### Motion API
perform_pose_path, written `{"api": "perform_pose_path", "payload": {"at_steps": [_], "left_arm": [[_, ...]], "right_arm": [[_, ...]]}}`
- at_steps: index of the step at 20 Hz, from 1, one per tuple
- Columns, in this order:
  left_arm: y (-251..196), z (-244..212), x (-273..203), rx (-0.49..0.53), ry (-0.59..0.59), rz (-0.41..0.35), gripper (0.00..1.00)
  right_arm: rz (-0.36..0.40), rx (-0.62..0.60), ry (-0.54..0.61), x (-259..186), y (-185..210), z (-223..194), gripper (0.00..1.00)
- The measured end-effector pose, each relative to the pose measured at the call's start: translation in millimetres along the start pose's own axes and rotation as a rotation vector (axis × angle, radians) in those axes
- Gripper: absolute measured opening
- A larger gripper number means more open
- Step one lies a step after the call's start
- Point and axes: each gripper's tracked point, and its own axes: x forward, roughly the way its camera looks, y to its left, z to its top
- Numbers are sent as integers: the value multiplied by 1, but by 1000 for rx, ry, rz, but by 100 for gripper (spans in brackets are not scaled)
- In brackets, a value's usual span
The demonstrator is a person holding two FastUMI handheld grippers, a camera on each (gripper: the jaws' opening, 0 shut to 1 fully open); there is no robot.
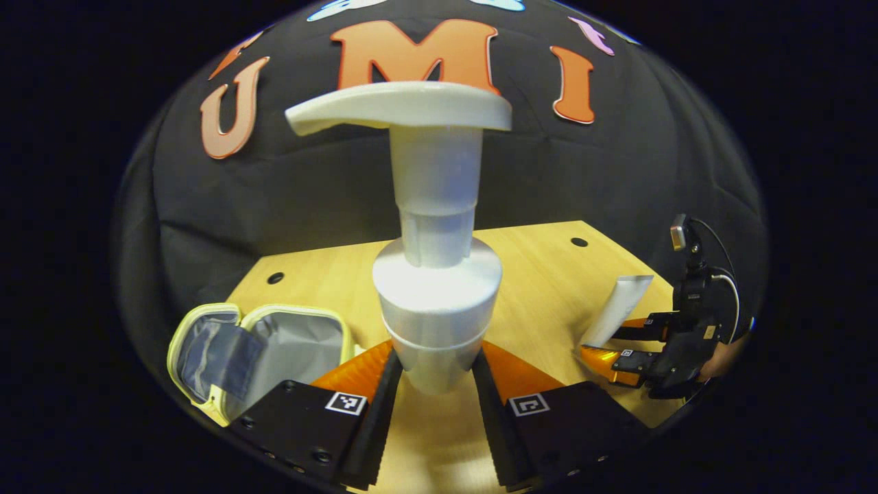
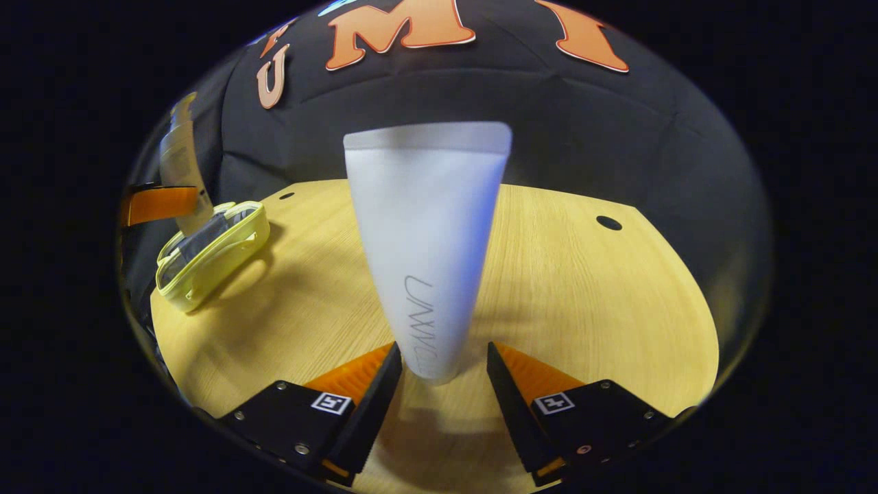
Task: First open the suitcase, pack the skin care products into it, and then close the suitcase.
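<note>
holding one skin care product in each gripper, a person works above a pale wooden worktop [image 2: 583, 295] in a dark booth.

nearest in the left gripper view, the left gripper [image 1: 431, 384] is closed narrowly on the lower neck of a white pump bottle [image 1: 436, 302]. both fingers press against its sides. the bottle stands upright between them, its pump head [image 1: 401, 106] rising high with the spout pointing left. it looks like hard, smooth plastic, so it is likely stiff but slippery, and top-heavy if gripped too low. the neck, just under the wide collar, seems the safest hold, since the collar would stop it sliding down.

nearest in the right gripper view, the right gripper [image 2: 442, 367] clasps the narrow bottom end of a white squeeze tube [image 2: 429, 240], which stands upright and widens to a flat crimped top. it is probably light and soft-walled, so a hard squeeze could dent it. the firmer cap end, where it is held, looks the better place.

farther off, at the left of the worktop, the small pale yellow suitcase [image 1: 257, 350] lies open, showing its grey lining. neither product is inside yet. both look ready to be carried over and lowered into it.
</note>
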Motion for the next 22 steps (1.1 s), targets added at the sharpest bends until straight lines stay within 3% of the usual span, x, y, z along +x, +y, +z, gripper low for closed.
{"api": "perform_pose_path", "payload": {"at_steps": [2, 4, 10, 15, 22], "left_arm": [[28, 0, -19, -17, 3, 61, 61], [59, -4, -31, -48, -1, 112, 61], [125, -17, -44, -88, -18, 106, 61], [196, -5, -79, -31, -58, 25, 61], [243, -39, -67, -51, 69, -84, 61]], "right_arm": [[3, 5, -6, 1, 4, 2, 54], [20, 27, 15, 1, 9, -1, 52], [-7, -3, -37, -37, 43, 36, 49], [-29, -12, -156, -91, 122, 105, 49], [19, -53, -158, -112, 223, 133, 49]]}}
